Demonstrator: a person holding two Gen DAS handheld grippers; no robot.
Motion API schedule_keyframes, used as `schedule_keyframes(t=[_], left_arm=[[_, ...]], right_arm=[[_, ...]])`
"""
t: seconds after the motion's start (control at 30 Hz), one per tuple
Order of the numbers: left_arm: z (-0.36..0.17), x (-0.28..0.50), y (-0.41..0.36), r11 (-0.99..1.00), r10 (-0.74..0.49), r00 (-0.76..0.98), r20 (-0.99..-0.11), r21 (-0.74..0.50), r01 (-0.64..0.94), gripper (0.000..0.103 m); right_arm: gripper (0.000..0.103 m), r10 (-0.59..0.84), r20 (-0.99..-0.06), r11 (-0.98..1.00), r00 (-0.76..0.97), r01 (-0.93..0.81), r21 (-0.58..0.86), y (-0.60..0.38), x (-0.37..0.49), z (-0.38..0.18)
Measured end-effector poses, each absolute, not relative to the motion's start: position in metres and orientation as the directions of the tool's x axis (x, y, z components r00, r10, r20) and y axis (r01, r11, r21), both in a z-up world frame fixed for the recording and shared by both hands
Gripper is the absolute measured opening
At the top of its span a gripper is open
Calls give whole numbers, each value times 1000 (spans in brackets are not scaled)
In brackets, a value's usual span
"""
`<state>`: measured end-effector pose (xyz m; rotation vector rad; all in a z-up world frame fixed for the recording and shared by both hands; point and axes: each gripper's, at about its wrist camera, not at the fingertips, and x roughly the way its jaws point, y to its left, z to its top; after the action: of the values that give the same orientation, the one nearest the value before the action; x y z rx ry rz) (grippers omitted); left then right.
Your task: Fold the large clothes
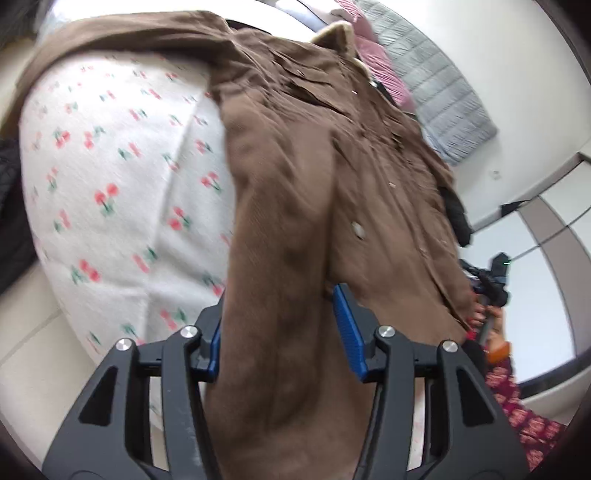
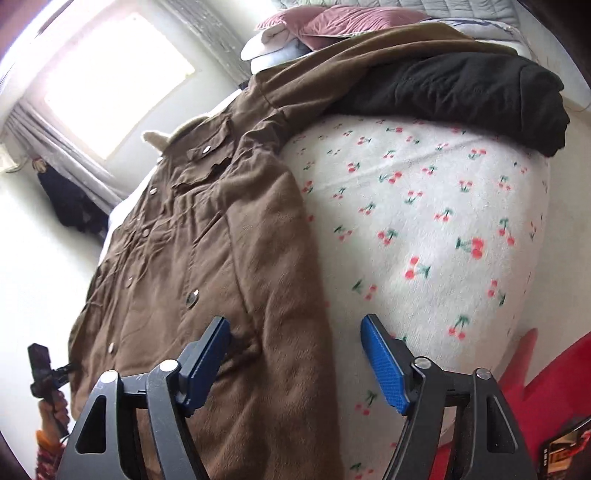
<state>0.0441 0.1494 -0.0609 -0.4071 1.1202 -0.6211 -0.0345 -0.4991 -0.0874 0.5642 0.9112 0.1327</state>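
Observation:
A large brown button-up jacket (image 1: 332, 140) lies spread on a white bed cover with a cherry print (image 1: 122, 177). In the left wrist view its sleeve (image 1: 280, 295) runs between the blue pads of my left gripper (image 1: 279, 321), which stand wide apart around it. In the right wrist view the jacket (image 2: 192, 236) lies on the left, front side up, buttons showing. My right gripper (image 2: 295, 354) is open over the jacket's lower right edge, touching nothing. The far sleeve (image 2: 351, 62) stretches across the back of the bed.
A black garment (image 2: 461, 96) lies at the far right of the bed. Pink pillows (image 2: 343, 22) and a grey quilt (image 1: 436, 81) are at the head. A red object (image 2: 546, 373) is at the near right. White walls surround the bed.

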Motion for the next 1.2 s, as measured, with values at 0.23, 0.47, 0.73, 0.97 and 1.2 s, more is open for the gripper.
schedule_keyframes(t=[0.23, 0.47, 0.73, 0.97, 1.2], left_arm=[[-61, 12, 136, 692, -711, 153, -687, -644, 326, 52], [-50, 3, 120, 820, -547, 197, -813, -475, 319, 15], [15, -13, 141, 841, -536, 326, -779, -456, 291, 9], [-37, -17, 133, 919, -321, 201, -926, -252, 304, 42], [18, -12, 150, 971, -148, 477, -866, -36, 236, 79]], right_arm=[[60, 487, -645, 777, 588, 44, 628, -483, -72, -91], [19, 433, -708, 832, 559, 56, 553, -463, -72, -87], [9, 207, -731, 936, 651, 86, 342, -454, -94, -5], [33, -22, -904, 985, 427, 163, 52, -439, -85, -61], [59, -123, -850, 971, 512, 239, 3, -452, -92, -12]])
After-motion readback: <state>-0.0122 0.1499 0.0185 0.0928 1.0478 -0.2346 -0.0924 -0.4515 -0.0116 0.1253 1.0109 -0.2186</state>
